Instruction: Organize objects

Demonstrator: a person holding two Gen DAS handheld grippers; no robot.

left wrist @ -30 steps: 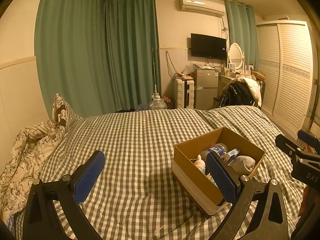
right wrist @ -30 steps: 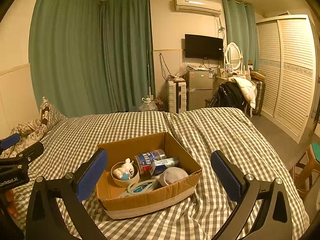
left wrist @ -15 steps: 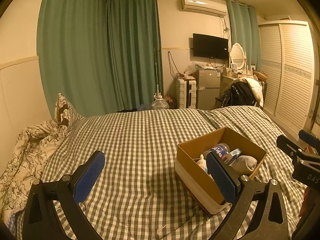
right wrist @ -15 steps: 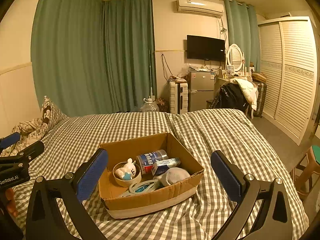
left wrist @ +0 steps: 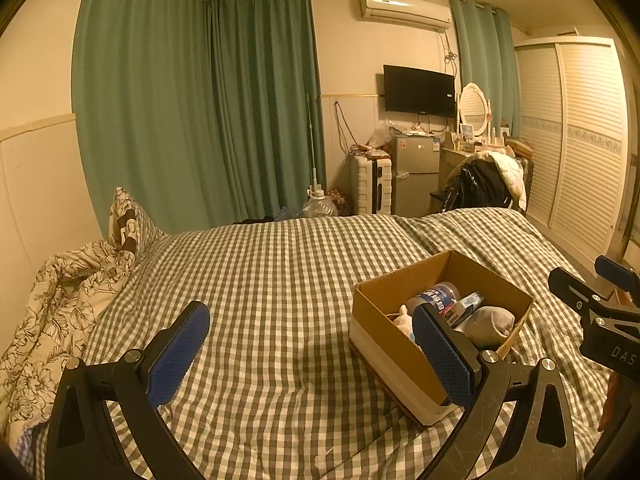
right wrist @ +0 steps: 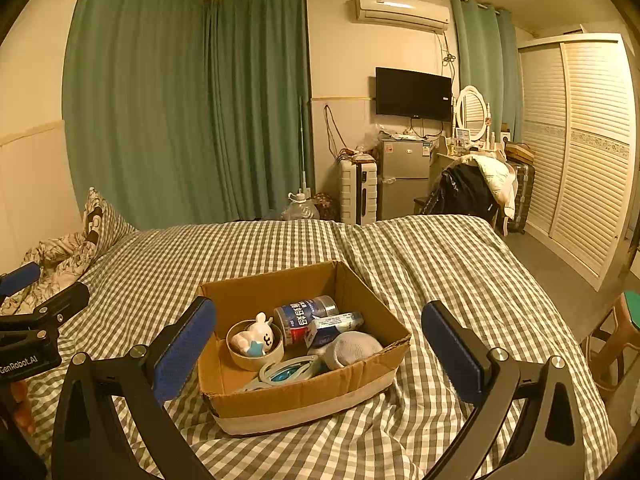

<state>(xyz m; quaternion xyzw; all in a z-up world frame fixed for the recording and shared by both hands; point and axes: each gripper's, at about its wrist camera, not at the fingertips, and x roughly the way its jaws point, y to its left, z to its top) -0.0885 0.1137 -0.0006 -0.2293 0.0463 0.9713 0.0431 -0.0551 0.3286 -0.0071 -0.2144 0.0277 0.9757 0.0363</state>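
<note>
Cardboard box (right wrist: 304, 396) on checked bed (right wrist: 440, 264), pillow (left wrist: 128, 220) beyond, both grippers' fingers spread, empty.

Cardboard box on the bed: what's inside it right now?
The cardboard box holds a bowl with a white bunny toy, a blue-labelled can, a small carton, a grey sock and a teal-and-white item. Whatever lies beneath them is covered.
</note>
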